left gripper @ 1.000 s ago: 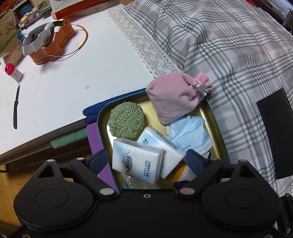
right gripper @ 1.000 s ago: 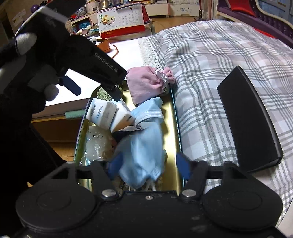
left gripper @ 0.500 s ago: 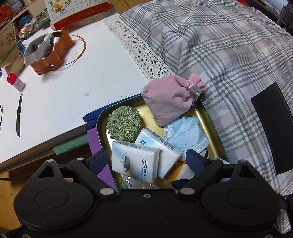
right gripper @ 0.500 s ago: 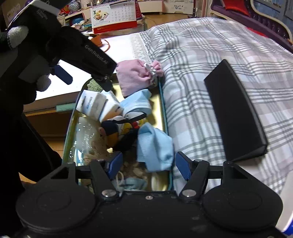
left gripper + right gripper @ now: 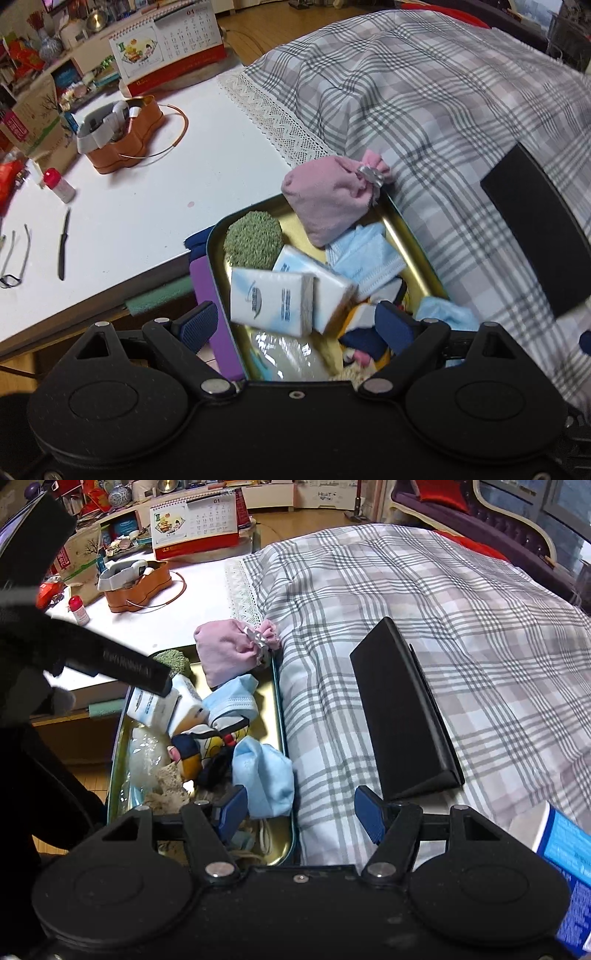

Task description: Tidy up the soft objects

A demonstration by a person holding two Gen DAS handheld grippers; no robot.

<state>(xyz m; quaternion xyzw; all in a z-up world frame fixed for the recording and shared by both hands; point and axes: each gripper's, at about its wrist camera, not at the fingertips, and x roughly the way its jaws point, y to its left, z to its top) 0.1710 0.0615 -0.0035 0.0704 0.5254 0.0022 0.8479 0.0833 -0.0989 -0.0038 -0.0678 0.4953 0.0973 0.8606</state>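
Note:
A gold metal tray [image 5: 410, 236] [image 5: 279, 716] at the bed's edge holds soft things: a pink drawstring pouch [image 5: 328, 195] [image 5: 229, 650], a green scrubber [image 5: 253, 240], two tissue packs [image 5: 271, 301] [image 5: 155, 707], blue face masks [image 5: 364, 254], a light blue cloth [image 5: 267, 775] and a small plush [image 5: 195, 744]. My left gripper [image 5: 295, 325] is open and empty above the tray's near end. My right gripper [image 5: 301, 812] is open and empty over the tray's right rim, beside the blue cloth.
A black case [image 5: 402, 716] [image 5: 543, 229] lies on the plaid bedcover [image 5: 443, 609]. The white desk [image 5: 147, 192] holds an orange tin [image 5: 122, 136], a calendar [image 5: 170, 44], a small bottle [image 5: 59, 184], a black pen [image 5: 62, 247] and glasses. A blue-white packet [image 5: 569, 867] is at right.
The right gripper let go of the blue cloth into the tray, drew back and shifted right. The left gripper rose and pulled back slightly, staying open.

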